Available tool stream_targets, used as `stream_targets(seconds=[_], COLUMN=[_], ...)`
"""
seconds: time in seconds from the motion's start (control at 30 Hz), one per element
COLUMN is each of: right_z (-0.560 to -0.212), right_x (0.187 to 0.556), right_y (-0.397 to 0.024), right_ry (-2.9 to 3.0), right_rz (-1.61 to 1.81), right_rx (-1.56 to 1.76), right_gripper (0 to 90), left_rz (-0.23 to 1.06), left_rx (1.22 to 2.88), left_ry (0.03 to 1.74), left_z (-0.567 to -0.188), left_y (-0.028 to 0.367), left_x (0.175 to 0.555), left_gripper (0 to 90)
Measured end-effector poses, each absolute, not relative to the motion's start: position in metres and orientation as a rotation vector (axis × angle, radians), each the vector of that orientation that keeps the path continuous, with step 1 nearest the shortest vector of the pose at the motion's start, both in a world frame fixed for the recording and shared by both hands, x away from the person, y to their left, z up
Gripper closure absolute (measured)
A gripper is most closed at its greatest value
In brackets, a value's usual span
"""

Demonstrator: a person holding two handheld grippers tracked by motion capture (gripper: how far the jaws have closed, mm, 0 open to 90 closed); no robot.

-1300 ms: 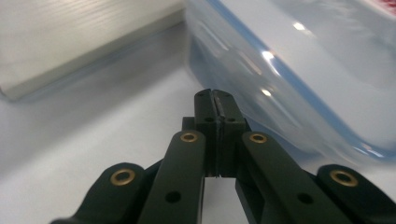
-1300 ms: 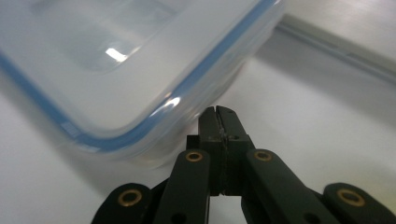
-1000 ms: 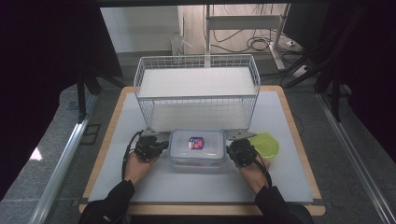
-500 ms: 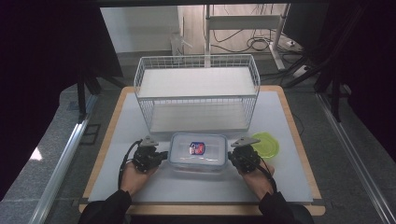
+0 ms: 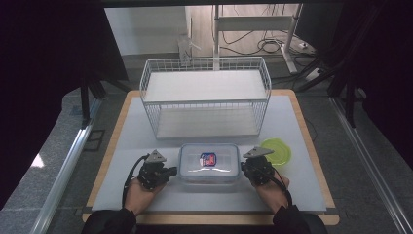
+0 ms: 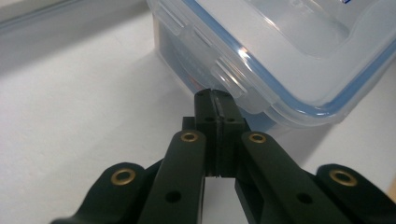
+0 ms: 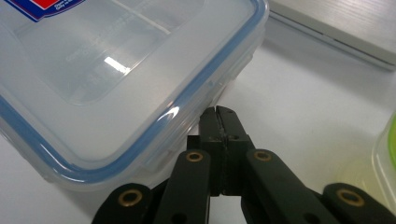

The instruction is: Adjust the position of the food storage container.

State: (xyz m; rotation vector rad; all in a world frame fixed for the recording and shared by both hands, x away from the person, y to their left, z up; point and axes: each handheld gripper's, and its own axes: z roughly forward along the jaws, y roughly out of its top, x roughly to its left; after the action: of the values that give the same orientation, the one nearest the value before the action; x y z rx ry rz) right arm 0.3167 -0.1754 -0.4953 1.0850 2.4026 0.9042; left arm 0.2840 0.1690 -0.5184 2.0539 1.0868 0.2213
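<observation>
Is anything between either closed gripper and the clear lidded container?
Nothing visible. The left gripper and right gripper flank the container, shut tips right at its end walls, with bare mat around. The green lid lies off to the side.

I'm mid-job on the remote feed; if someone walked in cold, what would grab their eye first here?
First the clear plastic container with its blue-sealed lid, at the near middle of the white table, with the left gripper and right gripper shut at its two short ends. Behind it stands a white wire rack, and a lime-green lid lies just right of the container.
</observation>
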Motion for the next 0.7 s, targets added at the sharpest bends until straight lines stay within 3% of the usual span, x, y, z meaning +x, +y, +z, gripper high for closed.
stream_targets(seconds=[0.27,0.33,0.4,0.43,0.57,0.7], right_z=[-0.494,-0.492,-0.489,-0.488,-0.487,-0.488], right_x=[0.31,0.308,0.305,0.303,0.296,0.292], right_y=[-0.18,-0.184,-0.189,-0.193,-0.204,-0.208], right_ry=[2.428,2.42,2.408,2.406,2.411,2.416], right_rz=[0.92,0.932,0.941,0.961,1.008,1.032], right_rx=[1.088,1.084,1.08,1.084,1.088,1.076], right_gripper=[90.0,88.5,81.4,78.2,63.1,56.6], left_rz=[0.226,0.268,0.291,0.312,0.389,0.399], left_rx=[2.06,2.055,2.032,2.024,2.033,2.051], left_ry=[1.051,1.045,1.043,1.041,1.005,0.986], left_z=[-0.517,-0.514,-0.512,-0.513,-0.514,-0.516], left_y=[0.173,0.178,0.183,0.186,0.191,0.193], left_x=[0.275,0.273,0.271,0.27,0.266,0.263], left_gripper=[87.8,79.1,68.7,58.6,33.1,24.4])
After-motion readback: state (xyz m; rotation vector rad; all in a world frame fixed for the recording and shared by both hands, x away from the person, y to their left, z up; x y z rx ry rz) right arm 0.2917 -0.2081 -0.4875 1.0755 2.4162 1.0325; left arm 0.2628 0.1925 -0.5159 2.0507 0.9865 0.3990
